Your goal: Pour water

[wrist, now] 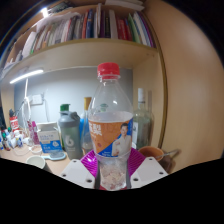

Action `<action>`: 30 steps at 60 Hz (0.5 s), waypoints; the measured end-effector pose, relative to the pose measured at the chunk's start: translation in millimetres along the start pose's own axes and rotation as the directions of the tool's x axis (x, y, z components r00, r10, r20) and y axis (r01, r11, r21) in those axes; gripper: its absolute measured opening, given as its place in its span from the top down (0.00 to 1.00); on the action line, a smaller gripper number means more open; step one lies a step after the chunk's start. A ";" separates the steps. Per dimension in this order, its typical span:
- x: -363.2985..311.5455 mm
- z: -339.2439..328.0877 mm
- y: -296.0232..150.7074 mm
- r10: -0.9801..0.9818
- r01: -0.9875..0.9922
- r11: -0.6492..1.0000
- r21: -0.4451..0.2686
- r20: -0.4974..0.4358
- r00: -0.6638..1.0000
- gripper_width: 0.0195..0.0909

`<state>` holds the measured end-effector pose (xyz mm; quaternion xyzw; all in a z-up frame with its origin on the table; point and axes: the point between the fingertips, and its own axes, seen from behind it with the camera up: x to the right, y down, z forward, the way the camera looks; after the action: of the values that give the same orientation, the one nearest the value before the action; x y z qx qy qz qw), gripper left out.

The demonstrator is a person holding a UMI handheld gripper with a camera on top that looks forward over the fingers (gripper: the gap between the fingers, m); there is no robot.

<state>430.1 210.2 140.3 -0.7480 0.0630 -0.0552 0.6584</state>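
**Evidently a bottle in the grip, with the pour yet to come**

Evidently the step in hand was the carry: the water bottle (110, 125) stood upright in the centre of the frame, its red cap (108, 71) at mid-height and its base down between the fingers of the gripper (112, 173). No tilt showed, so the pour itself appeared not to have begun.

The two fingers were drawn in to roughly the bottle's width, and the magenta pads (90, 163) lay against the lower body at either side. By that look they were clamped on the bottle, though whether its base also rested on the desk could not be told.

Behind it, at lower left of the frame, sat a grey flask (69, 133) and a clutter of small items on the desk (20, 155); a shelf of books (90, 25) ran across the top. At lower right, just beside the bottle, a brownish bowl-like vessel (152, 154) was partly visible, too unclear to name.

The next move probably called for finding a receiving vessel and bringing the bottle's neck over it. The cap seemed to be on, which would block any flow until removed.
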 end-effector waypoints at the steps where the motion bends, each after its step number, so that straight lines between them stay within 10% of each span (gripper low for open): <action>1: 0.8 1.2 8.0 0.006 -0.006 1.000 -0.008 -0.001 1.000 0.78; 30: -1.0 18.4 64.6 0.030 -0.029 0.999 -0.022 0.020 0.999 0.72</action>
<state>430.8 220.2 73.9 -0.7545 0.0678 -0.0370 0.6518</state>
